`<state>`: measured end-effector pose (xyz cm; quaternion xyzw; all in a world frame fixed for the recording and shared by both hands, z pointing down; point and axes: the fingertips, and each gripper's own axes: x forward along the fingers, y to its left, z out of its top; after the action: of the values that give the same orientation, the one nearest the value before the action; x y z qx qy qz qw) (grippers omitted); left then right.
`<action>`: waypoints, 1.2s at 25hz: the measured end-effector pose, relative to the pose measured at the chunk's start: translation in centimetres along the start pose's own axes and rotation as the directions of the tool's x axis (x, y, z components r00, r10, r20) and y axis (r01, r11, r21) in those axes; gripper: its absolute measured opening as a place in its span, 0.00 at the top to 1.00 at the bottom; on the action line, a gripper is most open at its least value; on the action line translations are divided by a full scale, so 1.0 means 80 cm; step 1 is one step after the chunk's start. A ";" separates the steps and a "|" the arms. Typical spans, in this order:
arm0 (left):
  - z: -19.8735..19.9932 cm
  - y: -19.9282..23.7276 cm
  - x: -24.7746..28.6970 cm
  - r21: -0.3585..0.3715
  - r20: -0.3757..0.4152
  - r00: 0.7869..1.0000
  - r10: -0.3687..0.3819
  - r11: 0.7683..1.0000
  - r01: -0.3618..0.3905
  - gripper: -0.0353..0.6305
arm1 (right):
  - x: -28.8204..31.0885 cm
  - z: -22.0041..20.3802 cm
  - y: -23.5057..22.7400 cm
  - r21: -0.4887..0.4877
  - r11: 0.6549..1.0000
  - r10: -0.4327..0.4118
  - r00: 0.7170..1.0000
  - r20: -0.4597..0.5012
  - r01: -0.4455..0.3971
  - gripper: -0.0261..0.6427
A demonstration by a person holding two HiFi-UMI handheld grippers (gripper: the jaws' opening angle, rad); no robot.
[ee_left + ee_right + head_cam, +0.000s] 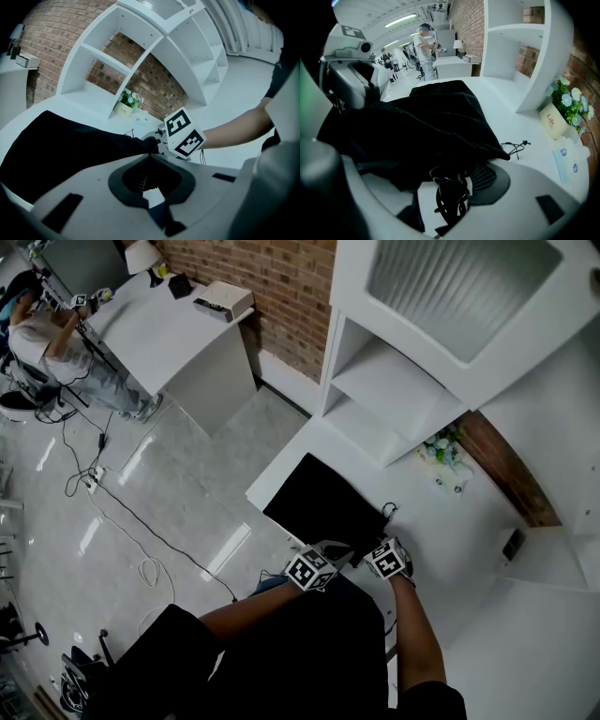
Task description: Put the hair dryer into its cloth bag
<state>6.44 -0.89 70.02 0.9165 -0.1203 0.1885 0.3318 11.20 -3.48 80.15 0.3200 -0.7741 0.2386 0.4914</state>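
The black cloth bag (323, 504) lies flat on the white table (450, 540). My left gripper (336, 555) is at the bag's near edge. In the left gripper view its jaws (150, 151) meet, shut on a fold of the bag's cloth (70, 145). My right gripper (382, 564) is just to the right of it and points steeply down. A coiled black cord (450, 192) sits pinched between its jaws (452, 176), whose tips are under the bag's cloth (426, 122). The hair dryer's body shows in no view. The bag's drawstring (516, 147) trails on the table.
White shelving (394, 399) stands behind the table against a brick wall. A small flower pot (555, 119) and cards (569, 161) are at the right. Cables run over the floor (141, 531) at the left. A person stands at a far desk (178, 324).
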 end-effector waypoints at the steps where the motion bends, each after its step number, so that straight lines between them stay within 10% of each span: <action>1: 0.001 -0.001 0.001 0.001 0.002 1.000 -0.001 1.000 0.001 0.91 | -0.004 0.001 0.000 0.006 1.000 -0.003 1.000 -0.002 0.003 0.54; 30: 0.016 -0.009 0.014 0.043 0.017 0.999 -0.028 0.999 0.028 0.91 | -0.042 -0.097 -0.008 0.118 0.993 -0.010 0.998 -0.055 0.016 0.54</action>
<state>8.06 -1.28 69.21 0.9265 -0.1063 0.1784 0.3138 17.46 2.31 80.22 0.3471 -0.7429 0.2896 0.4938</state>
